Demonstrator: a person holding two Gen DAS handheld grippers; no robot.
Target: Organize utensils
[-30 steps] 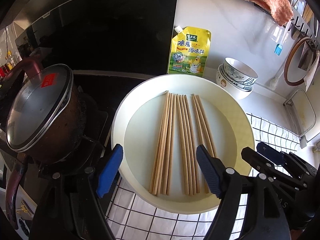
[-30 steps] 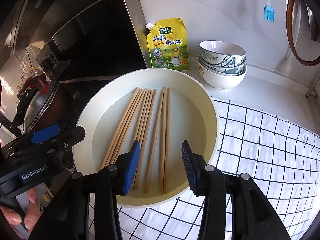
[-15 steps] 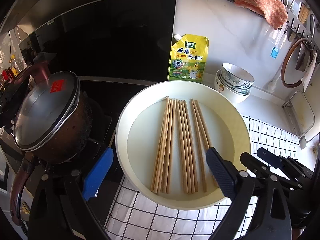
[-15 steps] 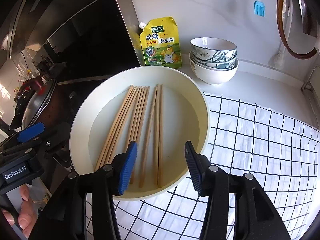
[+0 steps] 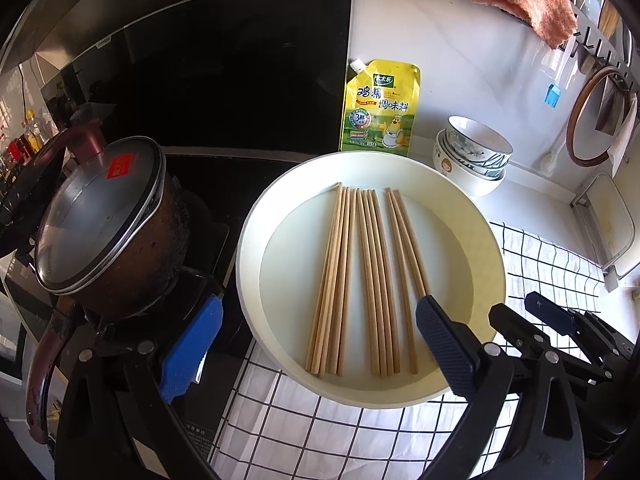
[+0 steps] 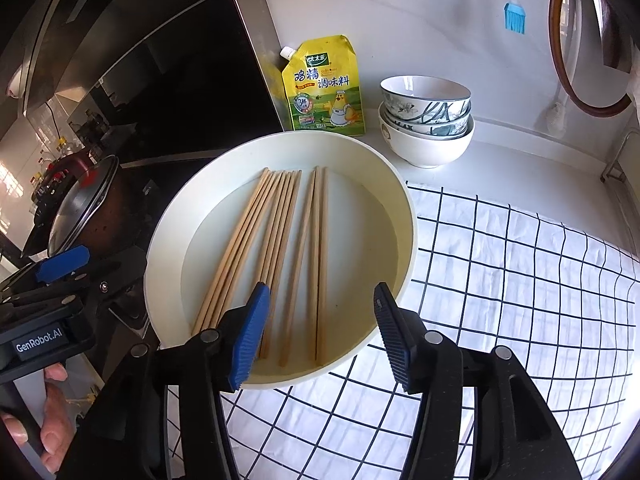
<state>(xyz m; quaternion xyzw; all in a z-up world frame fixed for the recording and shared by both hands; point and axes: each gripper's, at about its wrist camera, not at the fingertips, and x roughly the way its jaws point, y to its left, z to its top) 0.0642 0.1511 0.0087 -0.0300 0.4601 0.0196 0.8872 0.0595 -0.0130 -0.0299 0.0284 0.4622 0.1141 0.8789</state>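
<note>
Chopsticks (image 5: pixel 362 280) lie lengthwise in the white basin (image 5: pixel 256 216), running away from both grippers' spread, empty fingers (image 6: pixel 250 334).

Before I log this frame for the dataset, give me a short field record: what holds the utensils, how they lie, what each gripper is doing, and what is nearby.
container: round cream basin, partly on a checked cloth
utensils: wooden chopsticks lying flat inside, roughly parallel, in three loose groups
left gripper: open, empty, over the basin's near edge
right gripper: open, empty, over the basin's near rim
behind basin: yellow seasoning pouch, stacked bowls
left of basin: lidded pot on the stove
</note>
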